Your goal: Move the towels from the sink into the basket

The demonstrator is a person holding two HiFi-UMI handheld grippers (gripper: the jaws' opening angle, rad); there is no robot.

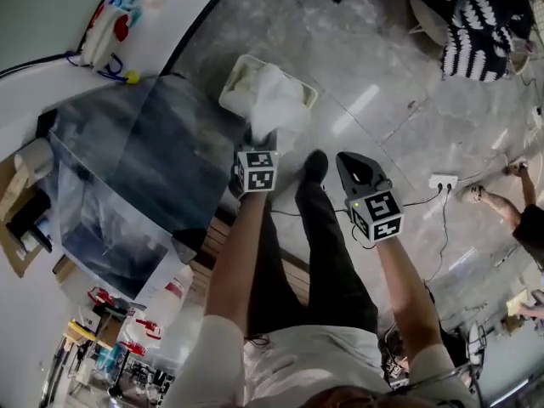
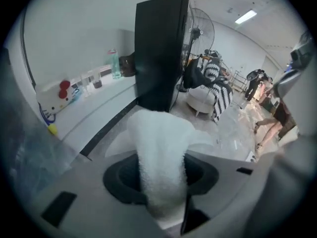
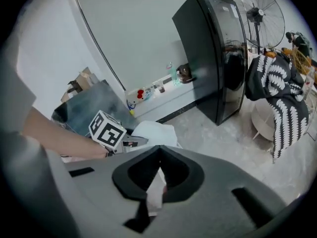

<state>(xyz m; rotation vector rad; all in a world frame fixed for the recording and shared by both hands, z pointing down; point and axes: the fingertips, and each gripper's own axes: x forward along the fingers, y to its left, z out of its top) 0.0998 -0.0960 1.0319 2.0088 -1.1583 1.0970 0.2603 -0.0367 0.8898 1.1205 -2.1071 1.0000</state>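
Observation:
In the head view my left gripper (image 1: pixel 259 143) is shut on a white towel (image 1: pixel 279 100) that hangs over a white basket (image 1: pixel 225 87) on the floor; more white cloth lies in the basket. In the left gripper view the towel (image 2: pixel 161 138) fills the gap between the jaws (image 2: pixel 161 182). My right gripper (image 1: pixel 344 161) is beside it on the right, over the bare floor, with no towel. In the right gripper view its jaw tips (image 3: pixel 159 150) meet, and a small white scrap (image 3: pixel 156 195) sits in the hollow behind them. The film-covered sink unit (image 1: pixel 127 168) is on the left.
My black-trousered legs (image 1: pixel 314 228) stand between the two grippers. A power strip with cables (image 1: pixel 444 181) lies on the floor at right, near another person's feet (image 1: pixel 501 194). A chair with a black-and-white throw (image 1: pixel 476 24), a black fridge (image 3: pixel 223 48) and a fan (image 3: pixel 255 14) stand beyond.

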